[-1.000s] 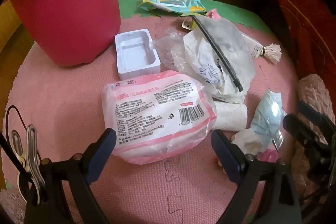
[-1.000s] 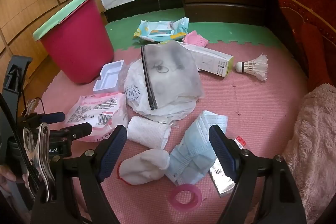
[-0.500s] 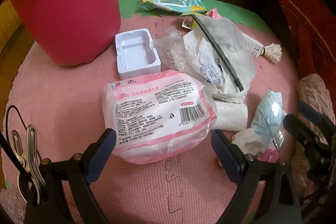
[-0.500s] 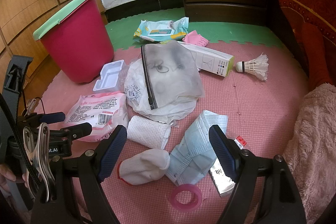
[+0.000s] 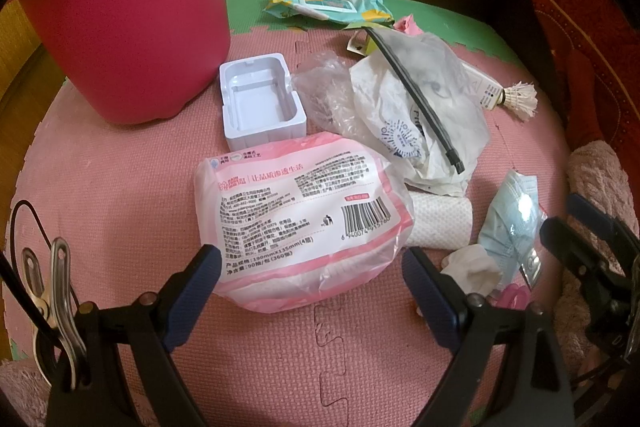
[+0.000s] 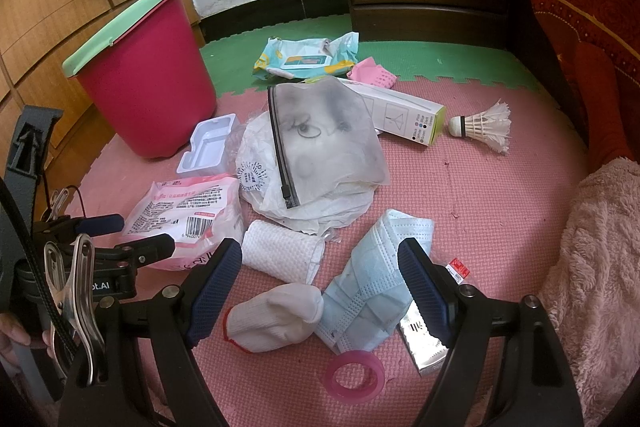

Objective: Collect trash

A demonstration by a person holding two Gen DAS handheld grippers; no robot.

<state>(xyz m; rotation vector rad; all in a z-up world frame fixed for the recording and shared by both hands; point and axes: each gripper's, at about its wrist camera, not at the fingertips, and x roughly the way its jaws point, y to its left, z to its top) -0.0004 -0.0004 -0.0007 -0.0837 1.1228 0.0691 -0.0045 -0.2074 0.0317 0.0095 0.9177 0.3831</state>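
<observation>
Risks first. Tissue pack soft, puffy and slick: likely to squash and slide out of a pinch taken at the near edge, or to sag and drag on the mat. White tray touching the pack at 12 o'clock, clear bag overlapping at 2: either could be snagged and towed along. Bin tall, rim out of the left view, at 11 o'clock from the pack; a low carry could clip its wall and tip it. On the right side, sock and mask touching each other: a careless close could take both, or catch only a mask edge and drop it. Pink ring and foil wrapper lying flat, hard to get under. The two tools near each other; crossed paths toward the bin could knock them together.

Left gripper: jaws wide apart, empty, framing the near edge of the pack, no clear contact with it. Right gripper: jaws wide apart, empty, sock and mask lying between and just below the tips; touching or only hovering, cannot tell.

Trash all on the mat, none yet held; towel roll between pack and mask, wipes pack, box and shuttlecock farther off toward 12 and 1.
</observation>
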